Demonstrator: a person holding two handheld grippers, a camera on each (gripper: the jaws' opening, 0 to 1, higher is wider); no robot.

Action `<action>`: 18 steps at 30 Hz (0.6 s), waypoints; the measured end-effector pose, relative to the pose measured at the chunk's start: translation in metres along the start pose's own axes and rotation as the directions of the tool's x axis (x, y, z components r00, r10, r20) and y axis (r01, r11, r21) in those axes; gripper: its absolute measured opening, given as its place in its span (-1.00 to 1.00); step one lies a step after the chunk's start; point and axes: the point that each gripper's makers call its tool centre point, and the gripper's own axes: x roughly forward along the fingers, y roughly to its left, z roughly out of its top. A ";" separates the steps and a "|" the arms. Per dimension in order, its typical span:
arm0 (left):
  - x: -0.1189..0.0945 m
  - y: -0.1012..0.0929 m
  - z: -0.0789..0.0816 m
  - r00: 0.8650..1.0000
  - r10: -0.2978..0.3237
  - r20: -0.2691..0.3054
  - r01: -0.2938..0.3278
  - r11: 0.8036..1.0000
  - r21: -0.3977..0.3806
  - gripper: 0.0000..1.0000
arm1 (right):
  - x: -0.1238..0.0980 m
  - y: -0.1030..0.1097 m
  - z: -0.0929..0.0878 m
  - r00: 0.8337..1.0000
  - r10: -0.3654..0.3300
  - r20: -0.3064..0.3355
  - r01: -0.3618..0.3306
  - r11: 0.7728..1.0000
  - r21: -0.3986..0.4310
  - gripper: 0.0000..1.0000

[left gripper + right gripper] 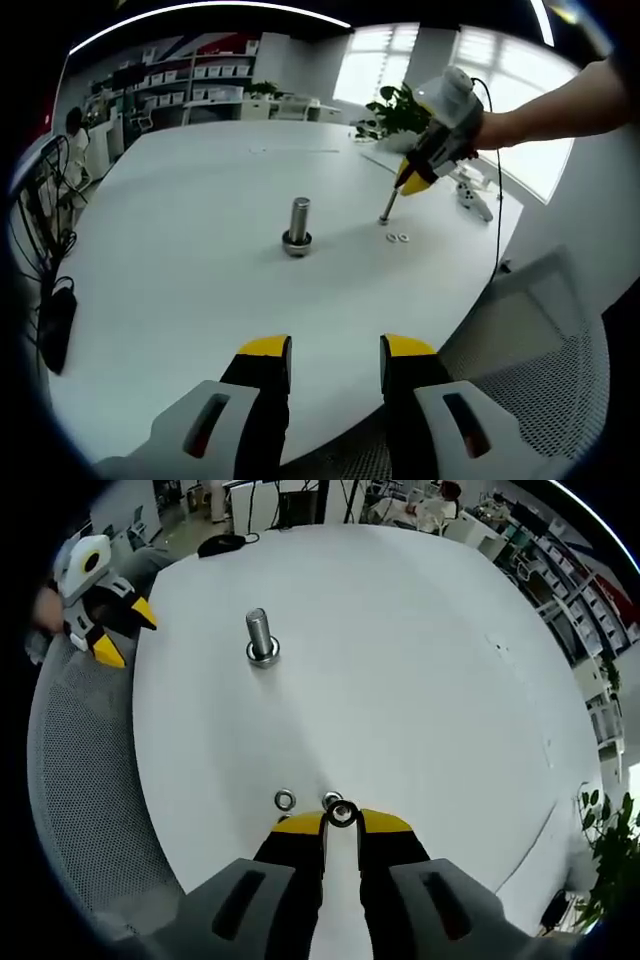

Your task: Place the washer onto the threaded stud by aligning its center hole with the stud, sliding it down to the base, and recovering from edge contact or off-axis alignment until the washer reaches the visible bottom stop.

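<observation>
A steel threaded stud [298, 225] [260, 637] stands upright on the white table [180, 250] [420, 680], with a nut or washer at its base. My right gripper [341, 825] is shut on a small steel washer [341, 813] at its yellow tips, low over the table's near edge. Two more washers [284, 800] [330, 800] lie just ahead of it, seen from the left gripper view as a pair [398, 238]. There the right gripper [410, 185] hangs right of the stud. My left gripper [335, 350] [125, 632] is open, holding nothing, off the table edge.
A grey mesh chair [540, 340] [80, 780] sits against the table edge under the left gripper. A white object [470, 190] lies at the table's far right. A black item [55, 320] hangs beside the left rim. Shelves and a plant [400, 105] stand behind.
</observation>
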 end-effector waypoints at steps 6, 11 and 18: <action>0.000 0.001 0.000 1.000 0.004 -0.001 -0.004 1.000 -0.001 -0.33 | 0.003 0.001 -0.003 1.000 0.005 -0.014 -0.005 1.000 -0.011 -0.73; 0.000 0.001 -0.001 1.000 0.005 -0.003 -0.005 1.000 -0.001 -0.33 | 0.006 0.000 -0.001 1.000 0.010 -0.012 -0.010 1.000 -0.005 -0.73; 0.000 0.001 -0.001 1.000 0.008 -0.004 -0.008 1.000 0.001 -0.33 | 0.012 0.002 -0.002 0.999 0.025 -0.026 -0.026 1.000 -0.010 -0.73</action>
